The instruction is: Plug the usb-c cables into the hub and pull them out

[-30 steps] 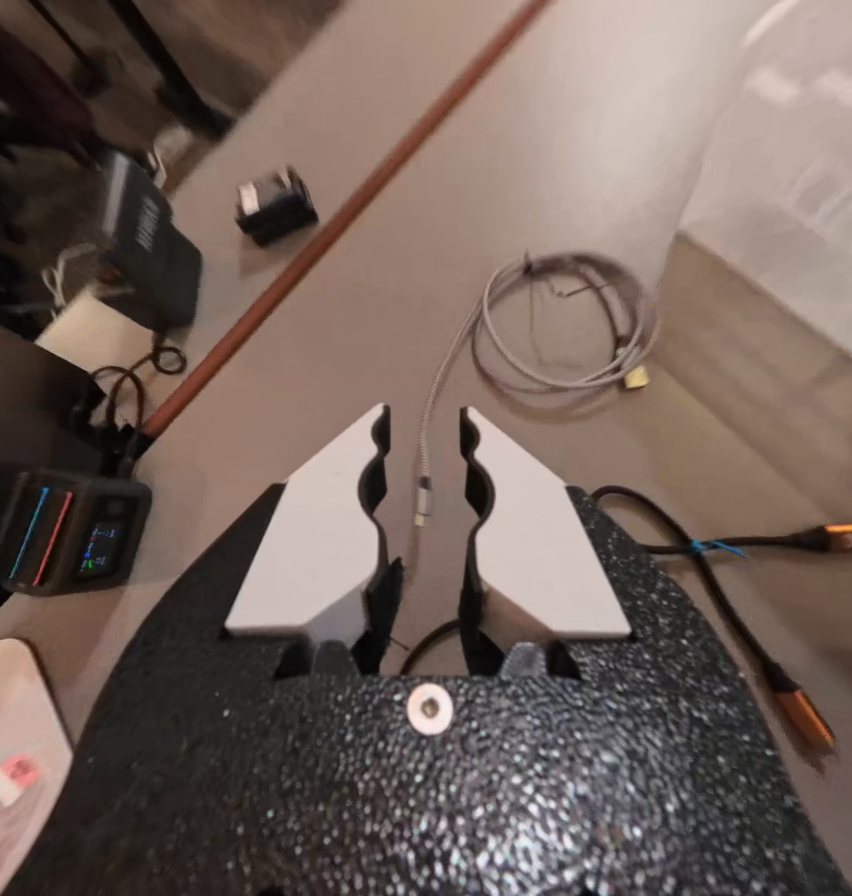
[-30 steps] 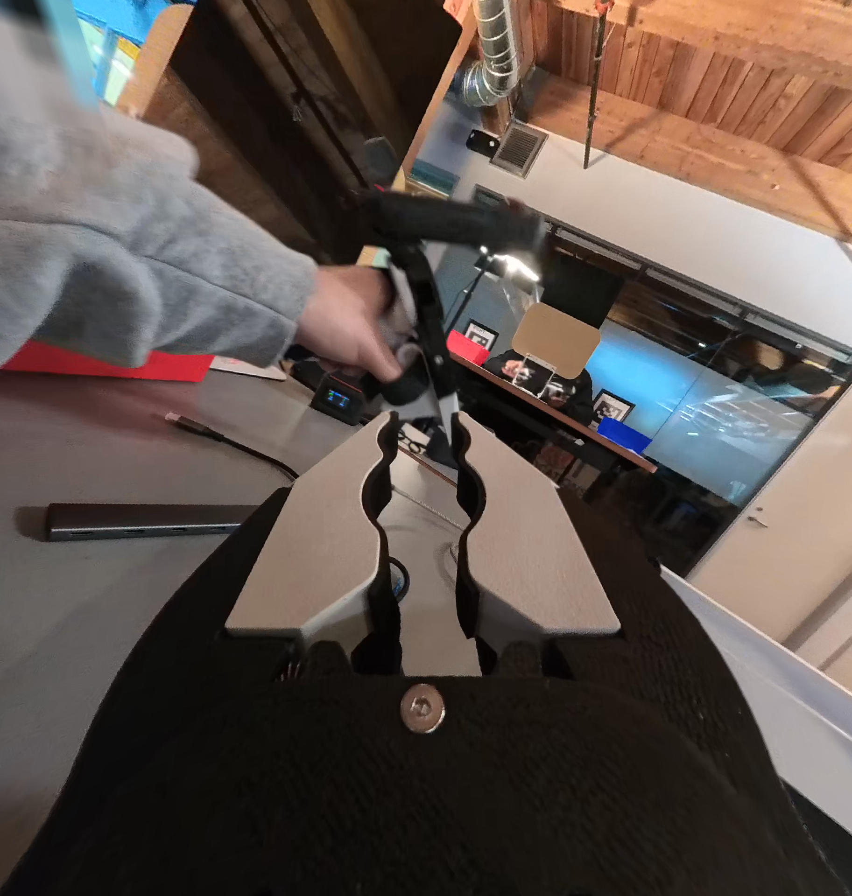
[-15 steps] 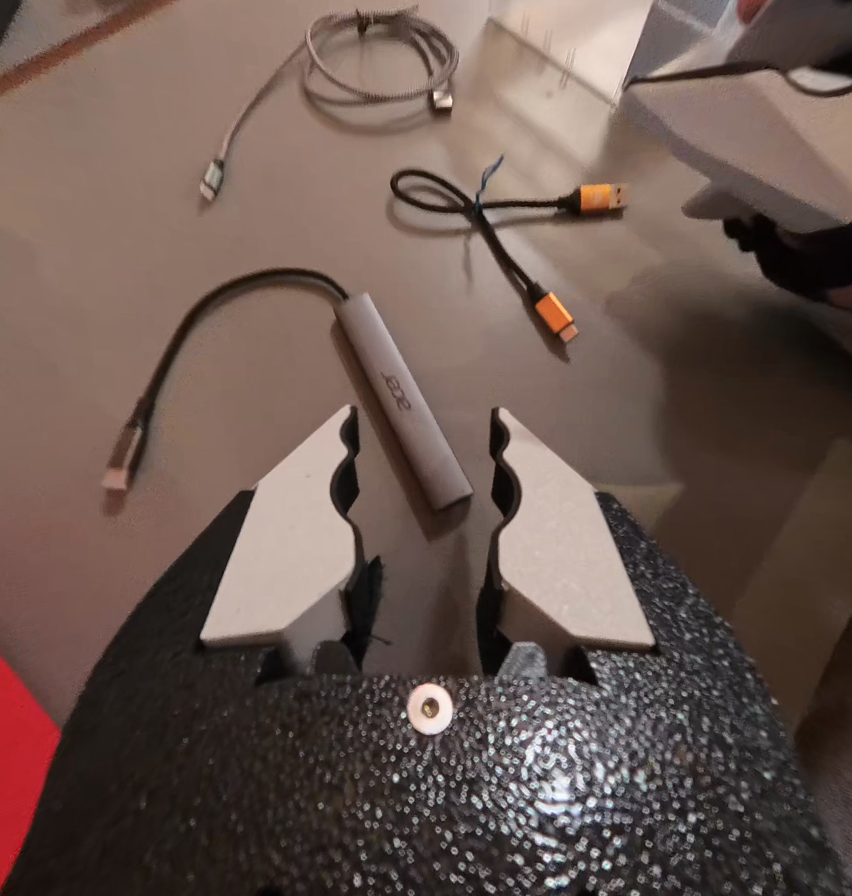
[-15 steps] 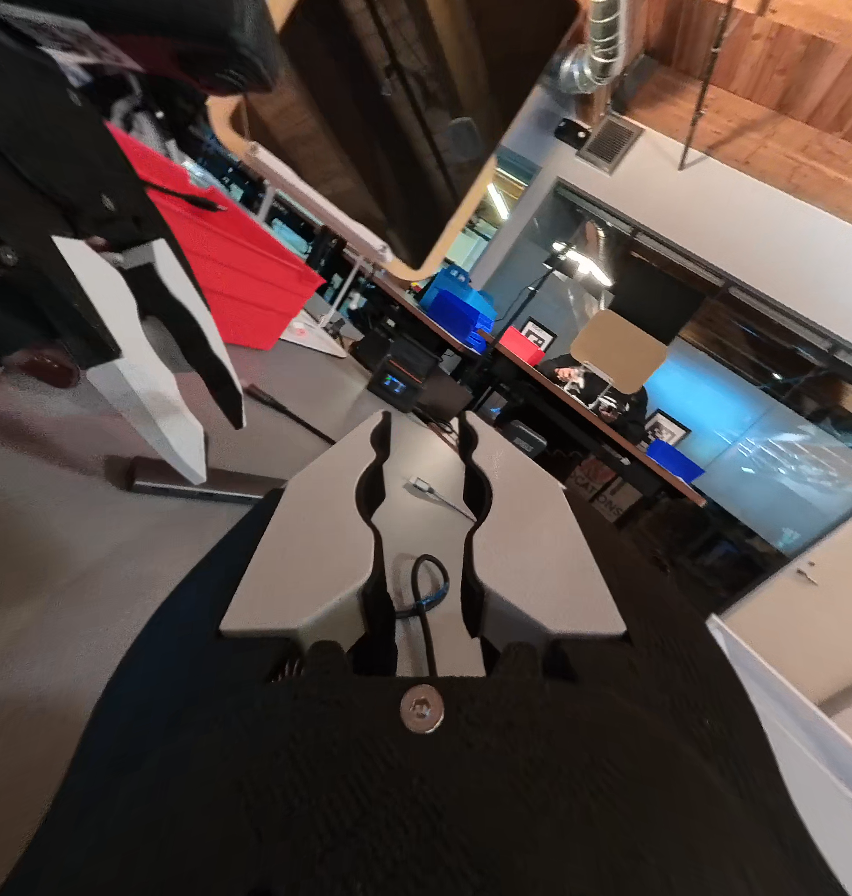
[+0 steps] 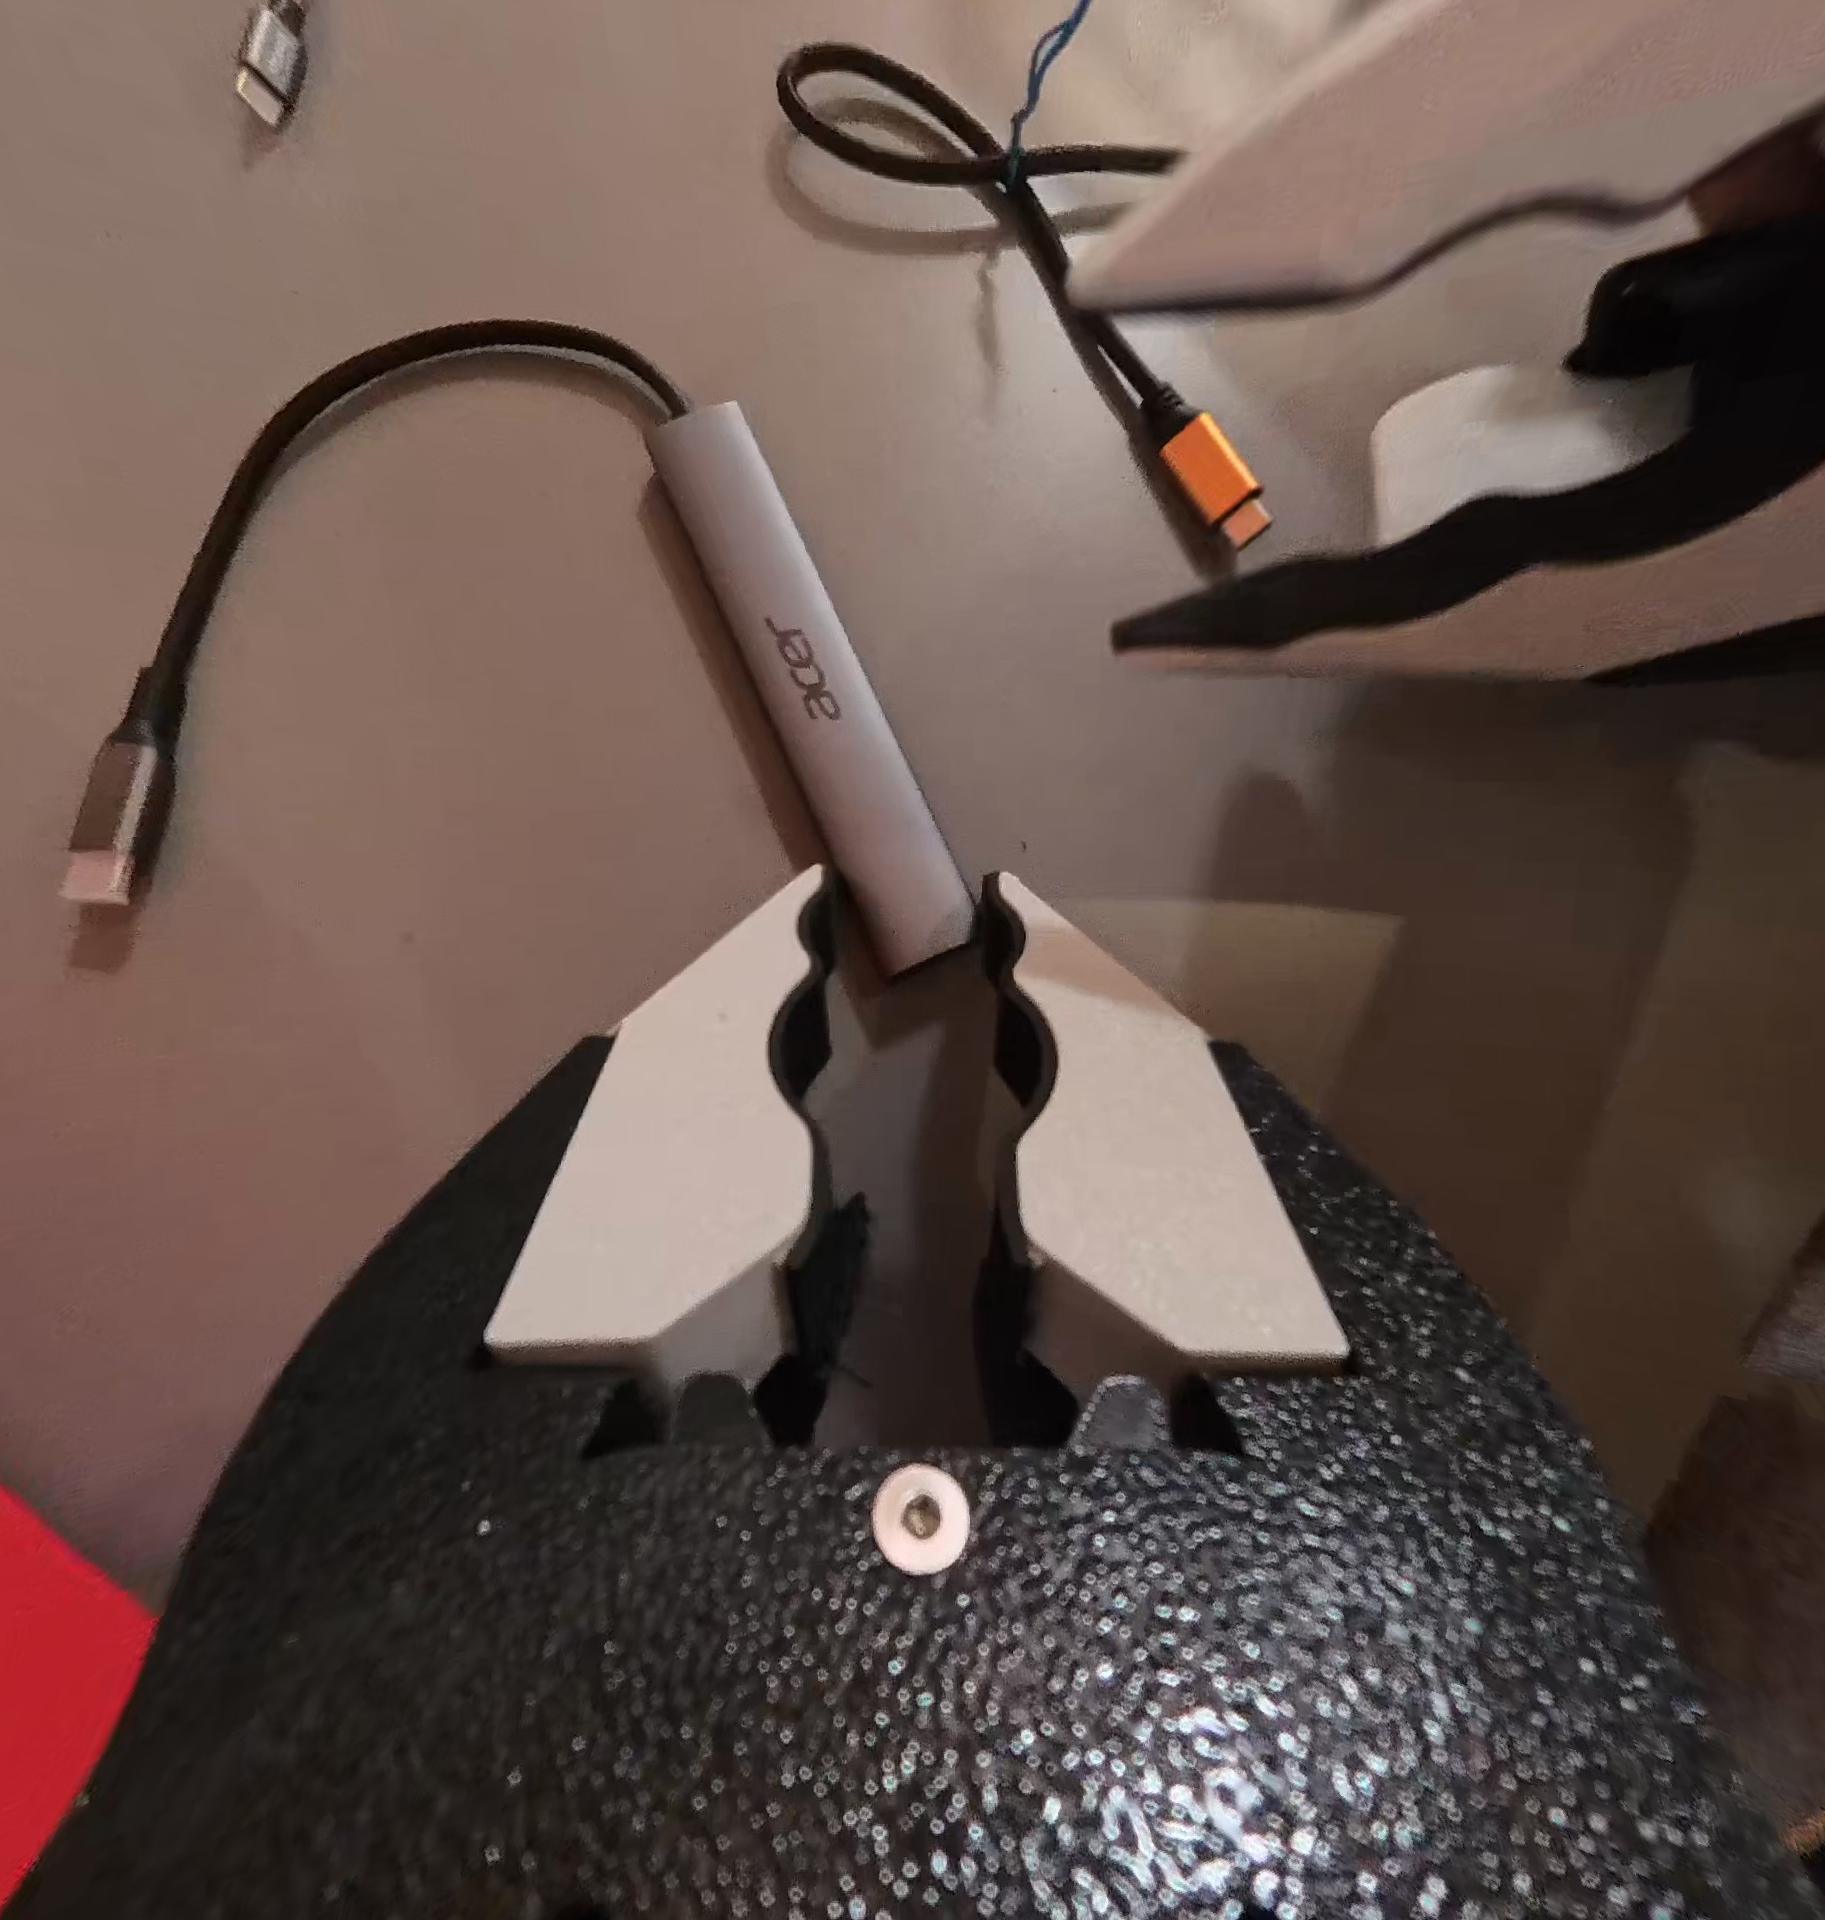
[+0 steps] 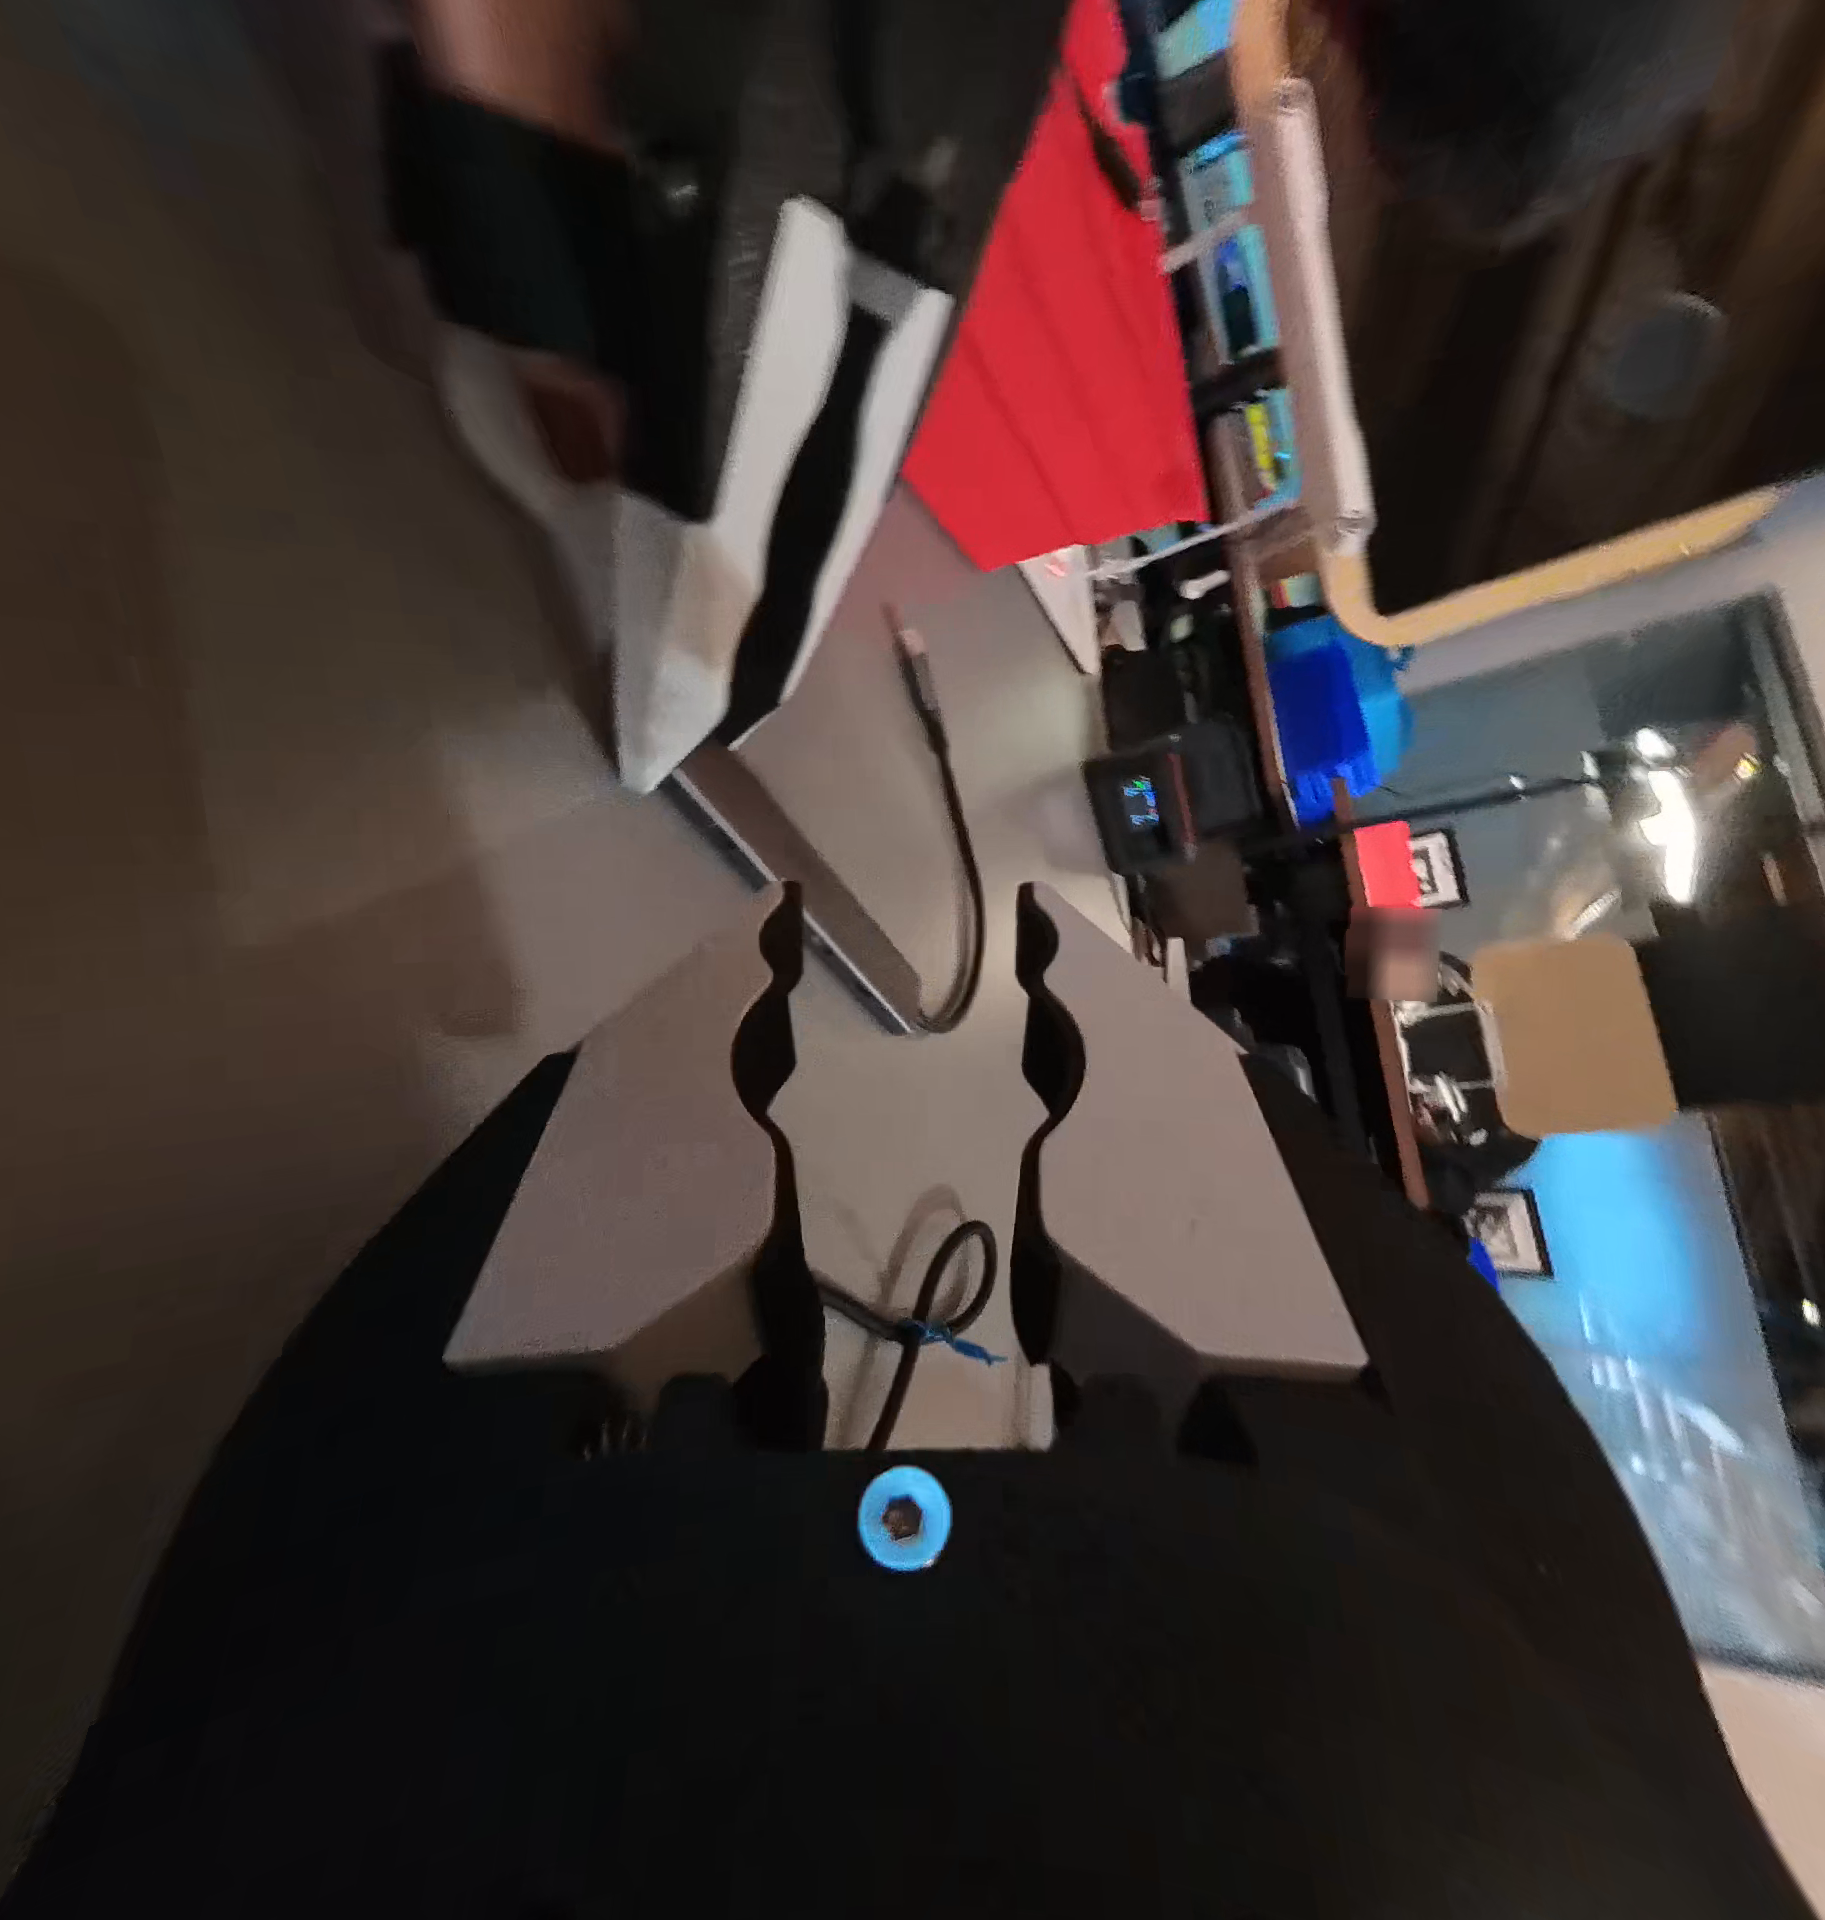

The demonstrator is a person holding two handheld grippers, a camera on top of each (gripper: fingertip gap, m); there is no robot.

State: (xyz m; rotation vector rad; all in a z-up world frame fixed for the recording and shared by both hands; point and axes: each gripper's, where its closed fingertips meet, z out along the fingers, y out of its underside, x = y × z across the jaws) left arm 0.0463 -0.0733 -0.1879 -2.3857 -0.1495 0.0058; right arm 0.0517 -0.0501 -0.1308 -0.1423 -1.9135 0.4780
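A slim grey hub (image 5: pixel 814 665) lies on the grey table, its black lead curving left to a metal plug (image 5: pixel 113 831). My left gripper (image 5: pixel 906 883) is shut on the hub's near end. A black cable with an orange plug (image 5: pixel 1209 488) lies to the right of the hub. My right gripper (image 5: pixel 1100 468) reaches in from the right, open, its fingertips on either side of that cable by the orange plug. In the right wrist view the right gripper (image 6: pixel 905 894) is open and empty, with the hub (image 6: pixel 825 904) and the left gripper (image 6: pixel 705 753) ahead of it.
A silver plug (image 5: pixel 274 47) of a braided cable lies at the far left. A red object (image 5: pixel 25 1662) sits at the near left. A small device with a lit screen (image 6: pixel 1142 810) and blue bins (image 6: pixel 1323 717) stand past the table.
My left gripper swung from the braided cable to the hub, came down and closed on its near end. My right gripper tilted over, opened wider and moved toward the orange plug.
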